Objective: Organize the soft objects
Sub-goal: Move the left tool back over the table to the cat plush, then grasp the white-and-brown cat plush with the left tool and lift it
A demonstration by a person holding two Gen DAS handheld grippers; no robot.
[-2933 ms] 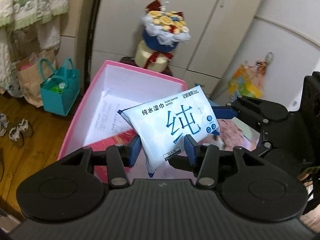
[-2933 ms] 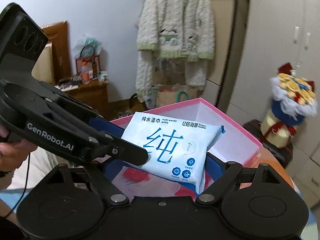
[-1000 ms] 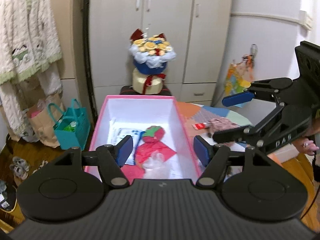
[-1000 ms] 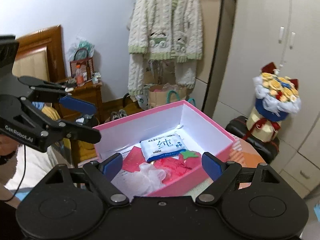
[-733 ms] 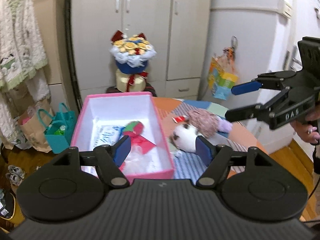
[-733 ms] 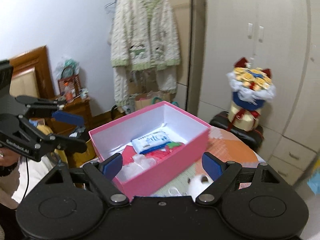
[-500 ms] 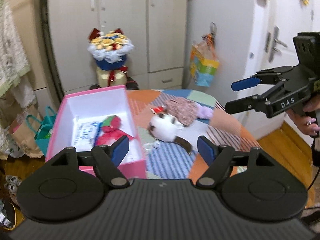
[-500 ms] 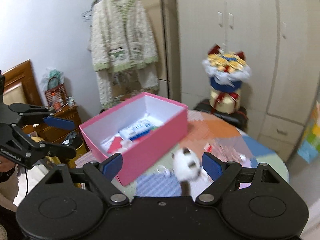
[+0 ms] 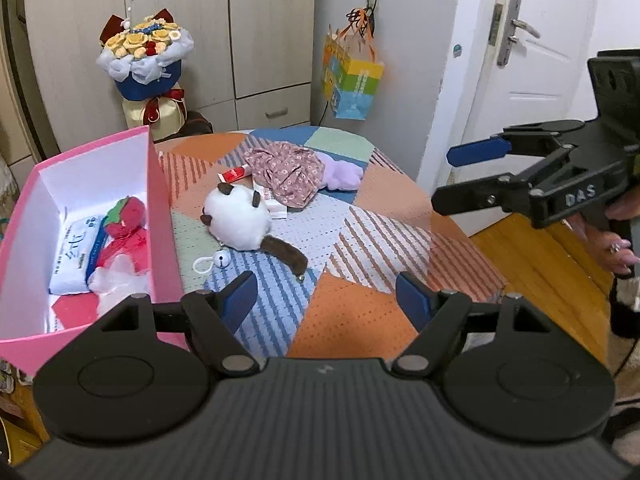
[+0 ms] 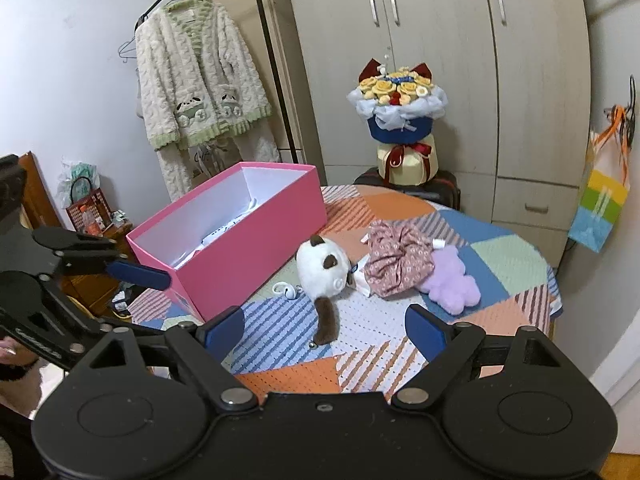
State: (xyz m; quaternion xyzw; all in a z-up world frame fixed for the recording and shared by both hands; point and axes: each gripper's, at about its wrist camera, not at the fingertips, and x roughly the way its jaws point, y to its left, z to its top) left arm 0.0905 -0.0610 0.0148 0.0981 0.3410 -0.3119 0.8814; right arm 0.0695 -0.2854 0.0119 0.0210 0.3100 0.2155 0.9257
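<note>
My left tongs (image 9: pixel 326 300) and my right tongs (image 10: pixel 325 330) both hover over the patchwork table (image 9: pixel 360 320) with jaws spread wide, nothing between them. Just beyond lies a white plush cat (image 9: pixel 236 220) with a brown tail. Left of it stands the pink box (image 9: pixel 160 208), holding a wipes pack (image 9: pixel 74 254) and a red strawberry toy (image 9: pixel 128 216). Farther back lie a floral cloth (image 9: pixel 290 174) and, touching it, a purple plush (image 9: pixel 344 174).
</note>
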